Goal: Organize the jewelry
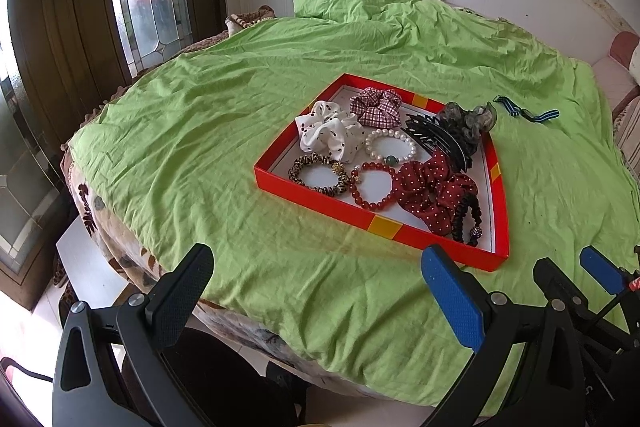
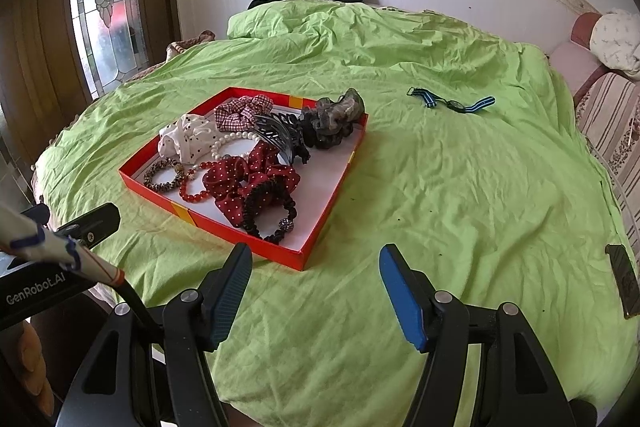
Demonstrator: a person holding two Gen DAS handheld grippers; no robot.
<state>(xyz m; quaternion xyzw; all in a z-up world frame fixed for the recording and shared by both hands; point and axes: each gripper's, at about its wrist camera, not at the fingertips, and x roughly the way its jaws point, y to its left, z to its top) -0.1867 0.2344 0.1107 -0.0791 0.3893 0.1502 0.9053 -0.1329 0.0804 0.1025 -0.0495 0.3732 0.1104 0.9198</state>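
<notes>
Both tools, left and right, gape apart (nothing held) near the red tray.

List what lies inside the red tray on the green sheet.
Inside the red tray: white dotted scrunchie, plaid scrunchie, red dotted scrunchie, pearl bracelet, red bead bracelet, black hair claw. Tray floor beneath them is hidden.

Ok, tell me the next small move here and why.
Probably reach the right tool forward and to the right toward the striped watch. It is the only piece lying on the green sheet outside the red tray, while the scrunchies, bracelets and hair clip already sit inside. Both tools are open and empty, and the watch lies on the right tool's side.
</notes>
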